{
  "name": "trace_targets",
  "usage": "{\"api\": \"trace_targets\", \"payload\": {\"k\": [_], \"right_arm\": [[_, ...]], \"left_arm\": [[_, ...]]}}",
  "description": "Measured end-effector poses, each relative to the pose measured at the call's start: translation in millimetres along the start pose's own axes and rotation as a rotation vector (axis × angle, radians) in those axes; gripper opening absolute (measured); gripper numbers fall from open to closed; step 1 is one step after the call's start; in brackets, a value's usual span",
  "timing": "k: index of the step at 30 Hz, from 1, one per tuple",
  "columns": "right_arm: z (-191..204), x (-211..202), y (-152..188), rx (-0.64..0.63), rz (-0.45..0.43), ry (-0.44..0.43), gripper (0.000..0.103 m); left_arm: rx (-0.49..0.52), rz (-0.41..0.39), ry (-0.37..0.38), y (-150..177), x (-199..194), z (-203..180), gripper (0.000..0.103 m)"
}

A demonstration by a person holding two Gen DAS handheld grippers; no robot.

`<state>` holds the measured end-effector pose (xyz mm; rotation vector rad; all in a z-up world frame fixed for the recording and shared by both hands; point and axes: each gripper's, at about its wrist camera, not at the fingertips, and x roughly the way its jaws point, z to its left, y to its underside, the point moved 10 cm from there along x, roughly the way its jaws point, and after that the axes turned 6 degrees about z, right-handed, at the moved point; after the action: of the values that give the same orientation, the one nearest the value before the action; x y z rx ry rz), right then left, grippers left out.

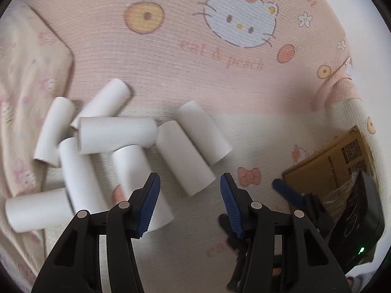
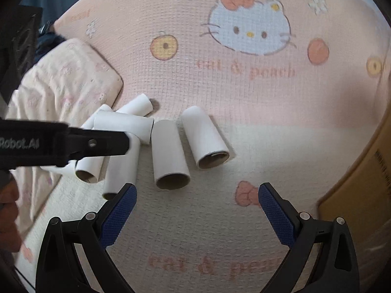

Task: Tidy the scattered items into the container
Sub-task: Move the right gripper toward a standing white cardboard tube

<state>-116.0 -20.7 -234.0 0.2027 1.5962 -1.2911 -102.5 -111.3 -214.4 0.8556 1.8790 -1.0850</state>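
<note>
Paper tubes [image 1: 117, 134]: I count eight white cardboard rolls in the left wrist view, all lying loose on the pink cat-print blanket [image 1: 220, 85], several overlapping in a heap, two side by side [image 2: 171, 151]. Cardboard box [image 1: 327, 161]: one, at the right edge; its inside is hidden from me. I judge the tidying barely begun. Left hand-held gripper [image 1: 190, 202] and right hand-held gripper [image 2: 198, 214]: both spread apart, holding nothing.

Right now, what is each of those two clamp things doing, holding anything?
Left gripper: open, holding nothing, hanging over the white cardboard tubes.
Right gripper: open wide, holding nothing, above the pink cartoon-print blanket.
</note>
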Motion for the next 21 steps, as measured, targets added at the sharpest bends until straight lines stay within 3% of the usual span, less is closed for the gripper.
{"api": "trace_targets", "payload": {"k": [5, 11, 17, 21], "right_arm": [[-2.2, 9.9, 2.5, 0.061, 0.042, -0.049, 0.099], [-6.2, 9.3, 1.4, 0.076, 0.023, -0.075, 0.099], [0.2, 17.1, 0.4, 0.073, 0.018, -0.122, 0.093], [6.1, 26.5, 0.6, 0.059, 0.027, -0.144, 0.093]], "left_arm": [[-0.054, 0.093, 0.036, -5.9, 23.3, 0.7, 0.056], [-0.260, 0.152, 0.116, -3.1, 41.3, 16.2, 0.055], [-0.303, 0.155, 0.062, -4.7, 52.7, 24.3, 0.044], [-0.318, 0.167, 0.060, -3.9, 61.8, 24.8, 0.042]]}}
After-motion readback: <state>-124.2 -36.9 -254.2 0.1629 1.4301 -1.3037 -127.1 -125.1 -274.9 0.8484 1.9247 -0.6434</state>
